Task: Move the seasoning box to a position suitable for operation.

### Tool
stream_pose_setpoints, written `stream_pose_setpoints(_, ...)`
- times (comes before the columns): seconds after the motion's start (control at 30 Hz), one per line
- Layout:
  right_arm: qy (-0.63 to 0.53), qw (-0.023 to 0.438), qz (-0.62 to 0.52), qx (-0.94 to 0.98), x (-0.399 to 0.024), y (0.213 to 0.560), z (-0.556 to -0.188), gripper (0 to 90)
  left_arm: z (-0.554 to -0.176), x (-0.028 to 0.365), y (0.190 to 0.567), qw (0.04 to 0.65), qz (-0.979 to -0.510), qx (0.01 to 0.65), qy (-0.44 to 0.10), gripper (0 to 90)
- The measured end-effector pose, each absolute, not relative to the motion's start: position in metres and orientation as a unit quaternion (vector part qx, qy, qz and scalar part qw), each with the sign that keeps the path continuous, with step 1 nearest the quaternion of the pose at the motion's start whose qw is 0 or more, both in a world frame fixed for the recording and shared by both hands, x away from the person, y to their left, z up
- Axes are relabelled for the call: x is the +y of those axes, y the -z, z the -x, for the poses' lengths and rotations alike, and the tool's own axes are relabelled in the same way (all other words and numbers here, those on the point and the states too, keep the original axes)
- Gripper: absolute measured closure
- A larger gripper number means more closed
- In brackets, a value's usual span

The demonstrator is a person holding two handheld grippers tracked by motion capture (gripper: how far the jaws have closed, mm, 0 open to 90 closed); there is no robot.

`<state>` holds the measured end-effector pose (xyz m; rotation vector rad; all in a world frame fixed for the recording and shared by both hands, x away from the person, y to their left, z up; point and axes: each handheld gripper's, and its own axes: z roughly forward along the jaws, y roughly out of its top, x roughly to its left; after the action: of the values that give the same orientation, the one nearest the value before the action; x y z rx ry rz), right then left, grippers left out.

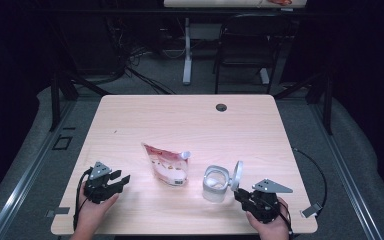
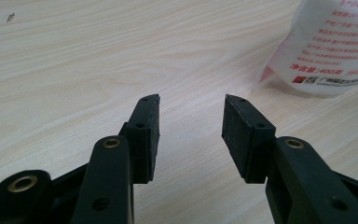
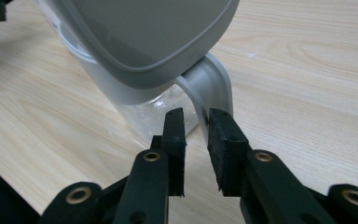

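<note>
Currently, status per item:
jar: clear jar [image 1: 215, 183] stands upright on the desk [image 1: 190, 120], front right, its grey hinged lid [image 1: 238, 173] flipped up on the right side.
right hand-held gripper: right hand-held gripper [image 1: 241, 193] is just right of the jar; in its own view the jaws stand a little apart around the lid's hinge arm [image 3: 210, 88], not clamped as far as I can tell.
pouch: white and red pouch [image 1: 166, 165] lies flat mid-desk, long axis running from back left to front right, cap [image 1: 185, 155] at its right side.
left hand-held gripper: left hand-held gripper [image 1: 121, 179] released, jaws wide, nothing between them.
key relation: pouch lies right of and beyond the left hand-held gripper, near but apart; left hand is the nearer one.
view gap: left gripper view shows the pouch's printed bottom edge [image 2: 328, 56] ahead to the right; high view shows its full length.
</note>
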<state>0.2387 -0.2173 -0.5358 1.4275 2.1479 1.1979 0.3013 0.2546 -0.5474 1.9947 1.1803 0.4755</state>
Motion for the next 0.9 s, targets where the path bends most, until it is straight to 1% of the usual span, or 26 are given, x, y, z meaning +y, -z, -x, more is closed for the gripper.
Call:
stream_pose_setpoints(0.07, -0.414, 0.149, -0.502, 0.744, -0.218, 0.536, -0.241, 81.4, -0.302, 0.254, 0.548, 0.378, -0.781, 0.462, -0.186, 56.8)
stream_pose_setpoints(0.27, -0.412, 0.147, -0.5, 0.747, -0.218, 0.537, -0.243, 82.6, -0.302, 0.253, 0.548, 0.38, -0.78, 0.461, -0.186, 56.8)
stream_pose_setpoints(0.57, -0.409, 0.162, -0.508, 0.741, -0.222, 0.537, -0.248, 82.0, -0.302, 0.254, 0.548, 0.379, -0.781, 0.461, -0.186, 56.8)
stream_pose_setpoints(0.9, -0.419, 0.16, -0.519, 0.727, -0.229, 0.539, -0.265, 80.5, -0.302, 0.252, 0.548, 0.377, -0.783, 0.46, -0.184, 56.8)
